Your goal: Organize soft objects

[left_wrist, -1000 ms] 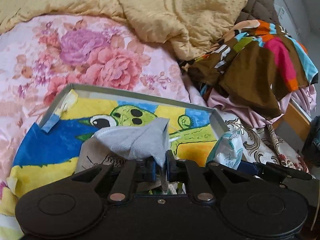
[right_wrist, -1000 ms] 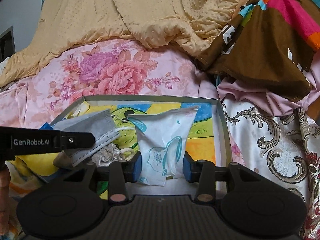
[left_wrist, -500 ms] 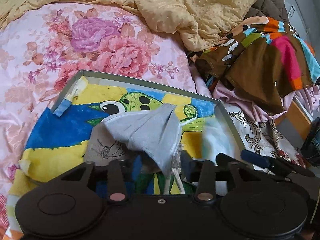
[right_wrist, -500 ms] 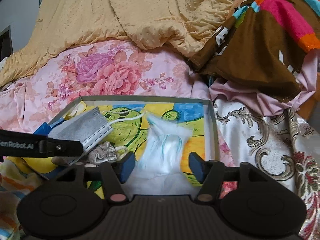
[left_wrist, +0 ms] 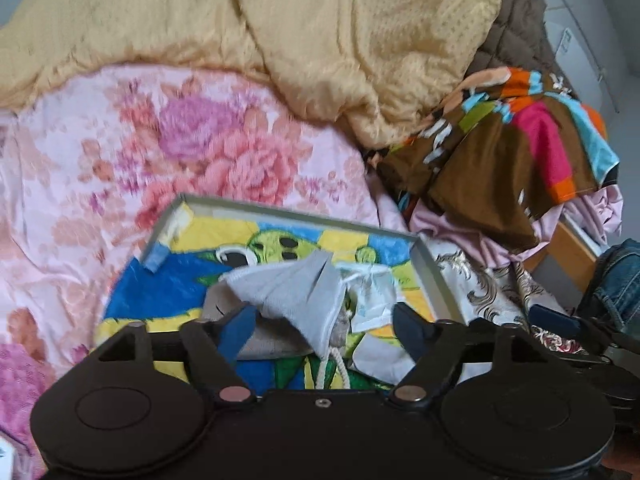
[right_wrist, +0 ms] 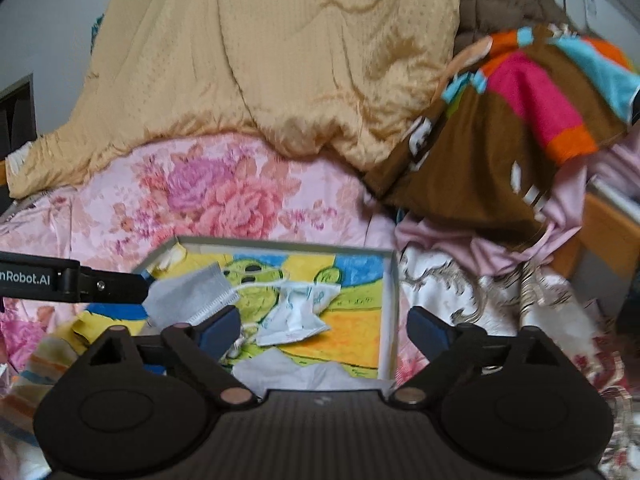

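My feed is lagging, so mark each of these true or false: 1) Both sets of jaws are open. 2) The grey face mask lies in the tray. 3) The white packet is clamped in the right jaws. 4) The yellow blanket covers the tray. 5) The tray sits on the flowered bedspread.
1) True: the left gripper and right gripper both stand wide, with nothing pinched.
2) True: the grey face mask lies in the tray.
3) False: the white packet lies loose in the tray.
4) False: the yellow blanket is heaped behind it.
5) True: it sits on the flowered bedspread.
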The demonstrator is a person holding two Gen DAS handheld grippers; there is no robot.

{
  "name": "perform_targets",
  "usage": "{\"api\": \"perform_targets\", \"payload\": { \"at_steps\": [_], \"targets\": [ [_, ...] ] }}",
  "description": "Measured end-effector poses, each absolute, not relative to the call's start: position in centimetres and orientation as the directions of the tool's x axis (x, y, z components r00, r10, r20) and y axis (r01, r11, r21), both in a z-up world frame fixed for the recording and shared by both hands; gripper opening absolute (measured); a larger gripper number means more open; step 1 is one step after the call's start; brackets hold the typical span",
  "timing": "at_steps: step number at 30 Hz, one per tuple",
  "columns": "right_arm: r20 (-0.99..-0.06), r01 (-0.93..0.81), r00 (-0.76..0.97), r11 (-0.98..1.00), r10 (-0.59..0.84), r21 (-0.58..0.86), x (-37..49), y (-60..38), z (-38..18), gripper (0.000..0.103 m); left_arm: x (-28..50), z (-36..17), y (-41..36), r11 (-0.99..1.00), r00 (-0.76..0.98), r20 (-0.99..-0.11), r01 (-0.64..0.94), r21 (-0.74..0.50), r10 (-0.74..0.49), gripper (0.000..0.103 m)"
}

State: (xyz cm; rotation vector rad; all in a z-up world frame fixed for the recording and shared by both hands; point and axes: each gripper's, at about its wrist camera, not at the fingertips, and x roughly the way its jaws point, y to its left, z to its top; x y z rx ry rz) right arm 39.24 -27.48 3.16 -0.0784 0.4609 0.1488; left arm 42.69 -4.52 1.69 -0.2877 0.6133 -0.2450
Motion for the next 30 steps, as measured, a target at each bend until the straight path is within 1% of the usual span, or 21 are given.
{"api": "perform_targets", "payload": {
  "at_steps": [2,7,13,17,23,30],
  "targets": [
    [-0.427,-0.154,0.896,0.987,0.122,-0.041,38.0,-27.6,4.2,0.098,41.5,2.6,-4.5,0.939,0.811,-0.509,0.138,-0.314,-0.289,0.092],
    [-0.362,-0.143,0.925,0.988,0.115,-0.053,34.3,-27.6,7.0,0.101,38.1,5.0,-4.4,0.95,0.85,-0.454,0.152,-0.274,-0.267,0.102],
    [-0.287,-0.161,0.95,0.982,0.127,-0.097,29.4,-26.8,9.7,0.102,33.3,7.2,-4.2,0.957,0.886,-0.391,0.164,-0.239,-0.249,0.102],
    [-0.253,-0.174,0.958,0.977,0.138,-0.124,26.2,-26.0,10.7,0.103,30.1,8.3,-4.2,0.956,0.899,-0.357,0.174,-0.237,-0.252,0.102],
    [-0.225,-0.187,0.962,0.972,0.153,-0.141,21.9,-25.1,11.4,0.103,25.5,9.2,-4.1,0.962,0.915,-0.319,0.192,-0.193,-0.246,0.102],
    [-0.207,-0.187,0.966,0.971,0.155,-0.146,18.0,-24.4,11.1,0.103,20.9,9.2,-3.0,0.968,0.931,-0.292,0.172,-0.181,-0.22,0.102]
  ]
}}
